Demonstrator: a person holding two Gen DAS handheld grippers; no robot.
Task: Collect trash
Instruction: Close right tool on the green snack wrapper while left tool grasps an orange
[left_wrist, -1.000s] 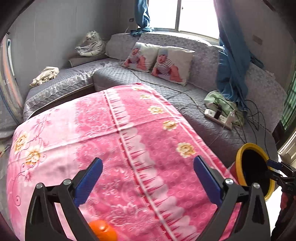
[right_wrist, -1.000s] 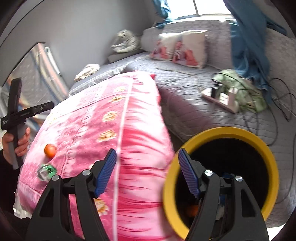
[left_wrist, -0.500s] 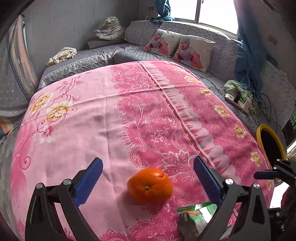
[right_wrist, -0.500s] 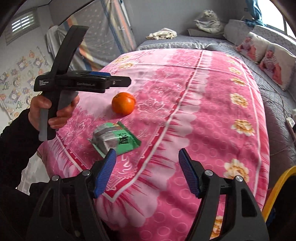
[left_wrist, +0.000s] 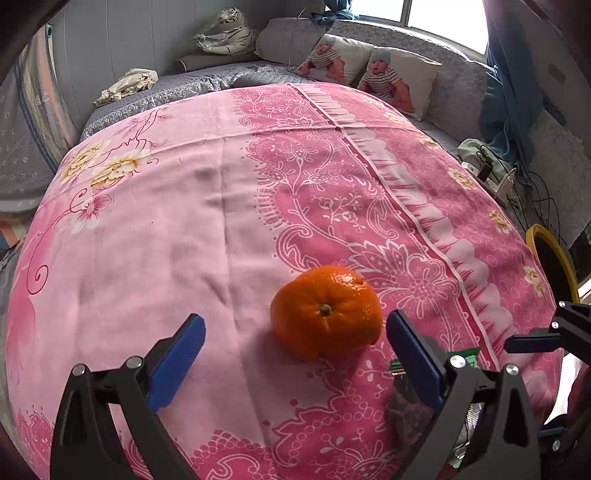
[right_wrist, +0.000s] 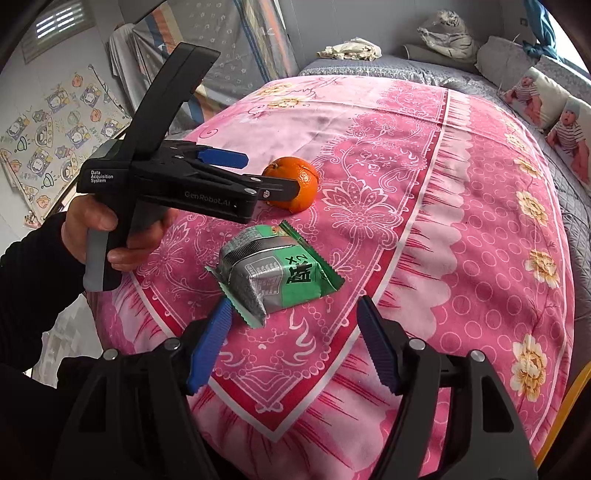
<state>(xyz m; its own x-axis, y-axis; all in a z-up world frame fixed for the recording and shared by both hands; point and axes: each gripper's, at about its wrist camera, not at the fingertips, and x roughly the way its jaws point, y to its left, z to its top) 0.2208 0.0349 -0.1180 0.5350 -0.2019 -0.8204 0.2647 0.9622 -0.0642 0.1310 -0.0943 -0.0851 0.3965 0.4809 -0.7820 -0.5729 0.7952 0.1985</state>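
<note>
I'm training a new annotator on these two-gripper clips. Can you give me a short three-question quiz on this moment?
1. True or false: the orange lies between the open fingers of the left gripper.
2. Which item lies just ahead of the right gripper? A) the orange B) the green and silver wrapper C) a pillow
3. Fill in: both items rest on a ____ floral cloth.

Key
1. True; the blue pads stand either side of it, not pressing on it.
2. B; the wrapper lies by the fingertips, ungripped.
3. Pink.
</note>
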